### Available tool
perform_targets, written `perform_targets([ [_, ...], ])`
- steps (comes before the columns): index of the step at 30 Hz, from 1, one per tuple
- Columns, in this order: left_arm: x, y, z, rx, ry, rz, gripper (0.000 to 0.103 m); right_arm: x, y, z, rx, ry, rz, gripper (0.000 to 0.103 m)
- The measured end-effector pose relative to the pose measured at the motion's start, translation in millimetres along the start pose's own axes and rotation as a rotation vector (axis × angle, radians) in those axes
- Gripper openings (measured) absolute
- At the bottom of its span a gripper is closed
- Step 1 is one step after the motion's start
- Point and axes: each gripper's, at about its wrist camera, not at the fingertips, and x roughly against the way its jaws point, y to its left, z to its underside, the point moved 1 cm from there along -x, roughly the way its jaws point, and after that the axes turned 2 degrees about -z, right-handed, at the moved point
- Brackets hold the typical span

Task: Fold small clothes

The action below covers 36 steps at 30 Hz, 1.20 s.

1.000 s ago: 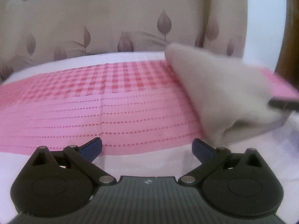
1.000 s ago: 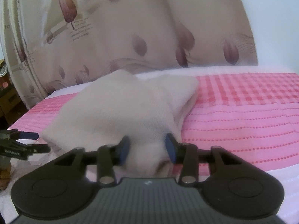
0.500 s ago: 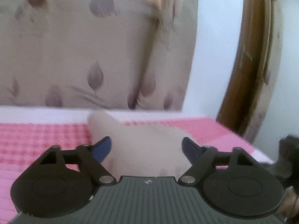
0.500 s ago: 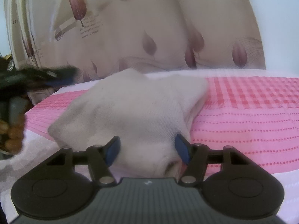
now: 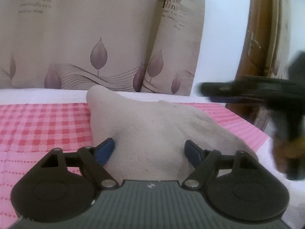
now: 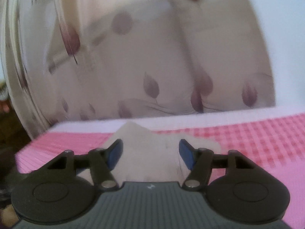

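A small beige cloth lies folded in a soft heap on the pink checked bed sheet. My left gripper is open and low over its near end, with the cloth lying between the blue pads but not pinched. In the blurred right wrist view my right gripper is also open, lifted a little, and the cloth shows beyond its fingers. The right gripper appears as a dark blur at the right of the left wrist view, above the cloth's far side.
A beige curtain with purple leaf prints hangs behind the bed. A brown wooden frame stands at the right by a white wall. The pink sheet stretches to the right, and its white border runs along the far edge.
My left gripper swung round to face the cloth and narrowed, so the cloth now lies between its fingers. My right gripper widened, let go of the cloth's near end and rose away.
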Motion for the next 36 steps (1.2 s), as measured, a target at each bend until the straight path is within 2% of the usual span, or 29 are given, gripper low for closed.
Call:
perform_targets([
  [2, 0.5, 1.9, 0.4, 0.013, 0.0, 0.003, 0.079, -32.9, -3.6, 1.3, 0.026, 0.065, 0.069, 0.056],
  [4, 0.9, 4.2, 1.3, 0.032, 0.006, -0.003, 0.08, -66.5, -13.0, 20.0, 0.062, 0.186, 0.121, 0.055],
  [5, -0.1, 5.5, 1.2, 0.043, 0.014, -0.008, 0.083, -65.3, -13.4, 30.2, 0.096, 0.125, 0.109, 0.055],
  [7, -5.3, 12.3, 1.0, 0.088, 0.05, -0.014, 0.09, -61.4, -17.1, 31.9, 0.07, 0.111, 0.1, 0.055],
  [9, -12.9, 22.2, 1.7, 0.156, 0.102, -0.005, 0.093, -58.4, -15.4, 36.0, 0.09, 0.092, 0.105, 0.055],
  [11, -16.1, 29.7, 1.9, 0.205, 0.121, -0.005, 0.095, -57.8, -15.1, 36.7, 0.089, 0.089, 0.106, 0.055],
  [16, -13.2, 22.5, -0.6, 0.158, 0.102, -0.039, 0.095, -59.7, -19.0, 36.3, 0.077, 0.081, 0.098, 0.055],
  [36, -13.8, 19.8, -1.2, 0.119, 0.1, -0.088, 0.101, -53.4, -18.1, 39.3, 0.083, 0.059, 0.108, 0.056],
])
